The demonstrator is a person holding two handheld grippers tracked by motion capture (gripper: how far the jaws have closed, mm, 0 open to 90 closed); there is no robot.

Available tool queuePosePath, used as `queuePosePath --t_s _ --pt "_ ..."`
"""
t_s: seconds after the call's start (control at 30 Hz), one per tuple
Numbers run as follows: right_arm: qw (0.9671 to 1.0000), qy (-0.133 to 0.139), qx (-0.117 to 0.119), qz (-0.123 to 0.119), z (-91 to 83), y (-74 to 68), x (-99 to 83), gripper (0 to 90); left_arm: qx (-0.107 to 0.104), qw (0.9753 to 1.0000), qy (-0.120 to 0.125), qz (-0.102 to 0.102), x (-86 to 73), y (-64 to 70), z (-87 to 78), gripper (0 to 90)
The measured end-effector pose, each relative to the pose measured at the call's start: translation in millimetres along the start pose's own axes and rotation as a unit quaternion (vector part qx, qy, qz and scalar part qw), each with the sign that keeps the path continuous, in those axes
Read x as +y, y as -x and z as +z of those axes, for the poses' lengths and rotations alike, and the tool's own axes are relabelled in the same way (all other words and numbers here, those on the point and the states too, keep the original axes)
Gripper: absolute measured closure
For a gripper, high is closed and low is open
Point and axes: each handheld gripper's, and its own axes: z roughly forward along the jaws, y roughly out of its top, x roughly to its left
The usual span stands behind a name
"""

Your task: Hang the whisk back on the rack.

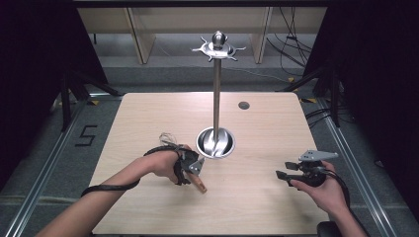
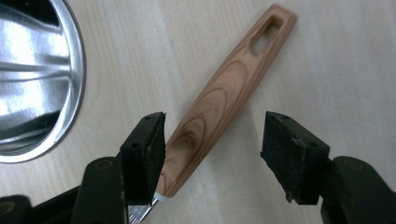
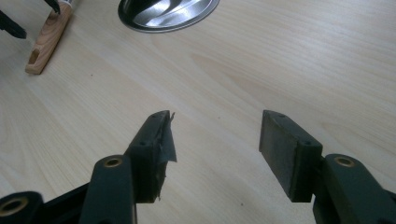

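on the pale wooden table (image 1: 148, 123) a light-brown wooden utensil handle with a slotted hole at its end (image 2: 224, 98) lies flat, just beside the round, shiny steel base dish (image 1: 215, 143) of a tall metal rack pole topped with a ring of hooks (image 1: 216, 89). the left gripper (image 2: 212, 140) is lowered over the handle with its jaws wide apart, one on each side of the wood; the near jaw looks to be touching or almost touching the handle's lower part, while the other stands clear of it, so nothing is clamped. at the bottom of the left gripper view a white collar and a bit of ridged metal show where the handle ends. in the high view the left gripper (image 1: 190, 165) sits just in front of the base dish, with the handle poking out toward the person. the right gripper (image 3: 215, 140) hovers over bare tabletop well to the right, jaws spread wide and empty, a scrap of dark tape curling off one pad.
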Motion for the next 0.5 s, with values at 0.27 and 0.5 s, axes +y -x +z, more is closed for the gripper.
queuePosePath --t_s 0.27,0.5 --pt "0.9999 0.002 -0.002 -0.01 0.3 2.8 0.1 44.4 -0.016 0.9997 -0.015 0.011 -2.8 -9.2 10.1 41.3" --pt "1.0 0.0 -0.002 -0.001 0.1 0.5 0.1 44.4 -0.032 0.9986 -0.042 -0.003 1.4 -3.6 8.5 55.3"
